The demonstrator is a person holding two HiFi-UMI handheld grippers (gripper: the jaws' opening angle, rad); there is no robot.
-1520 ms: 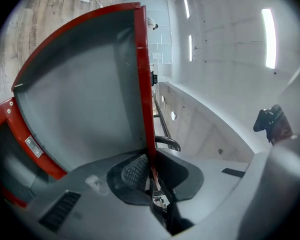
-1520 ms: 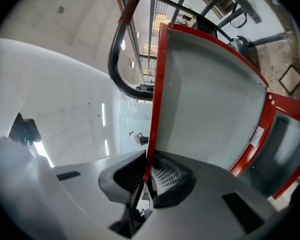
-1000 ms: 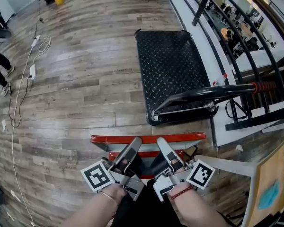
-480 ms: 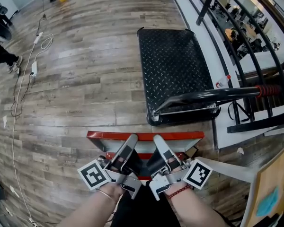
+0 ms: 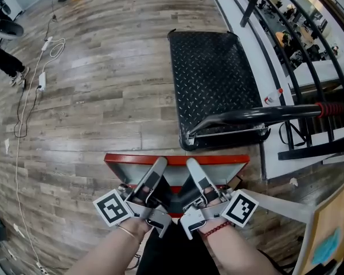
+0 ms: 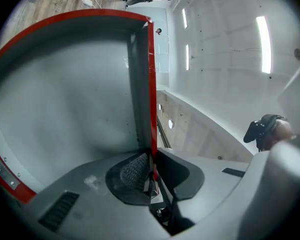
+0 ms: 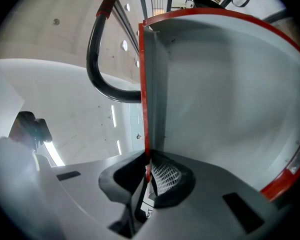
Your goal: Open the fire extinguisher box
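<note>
Lid [image 5: 126, 160] of fire extinguisher box, just beside black trolley deck [image 5: 215, 85]: red lip pinched by left gripper [image 5: 159, 165] and right gripper [image 5: 192, 166], jaws near-closed; swung higher than a second ago, opening under way.

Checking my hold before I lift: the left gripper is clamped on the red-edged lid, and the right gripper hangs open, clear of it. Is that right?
Not quite. The right gripper is not open: its jaws are also shut on the red edge of the lid, as the right gripper view shows. The left gripper is clamped on the lid, as you said.
</note>
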